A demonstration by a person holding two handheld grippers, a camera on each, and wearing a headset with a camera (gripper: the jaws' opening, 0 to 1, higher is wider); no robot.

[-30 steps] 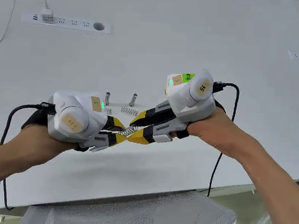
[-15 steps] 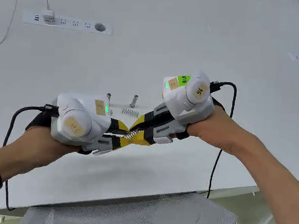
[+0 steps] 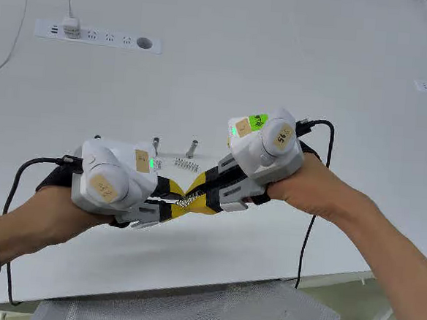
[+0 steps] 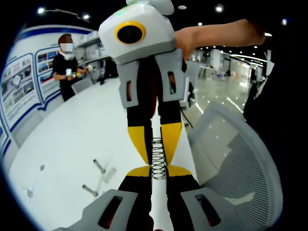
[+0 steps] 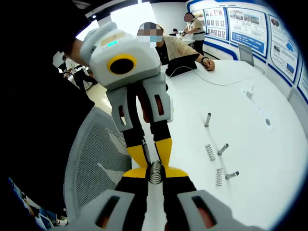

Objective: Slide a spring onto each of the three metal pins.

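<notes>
Left gripper (image 4: 159, 173) and right gripper (image 5: 154, 175) meet tip to tip in the air over the near edge of the table (image 3: 293, 70). Each has its jaws narrow, and they share one spring (image 4: 157, 155): one end sits between the left tips, and the rest lies between the yellow pads of the right one.

I judge this to be a handover or a new grip, before the spring goes to a pin. To do it well, one gripper should give pressure until the other has a sure hold near one end, so that the far end of the coil is free and open. Too hard a squeeze can bend the coil, and a release on both sides would drop it toward the mesh chair (image 4: 240, 159) below.

The three metal pins (image 5: 222, 149) stand bare on the table, well apart from the grippers, with two loose springs (image 5: 210, 152) lying just beside them. The right gripper view gives this count and looks into the spring's open end. The left gripper view gives the coil along its side. The head view gives the height above the table, and the power strip (image 3: 97, 36) far behind.
</notes>
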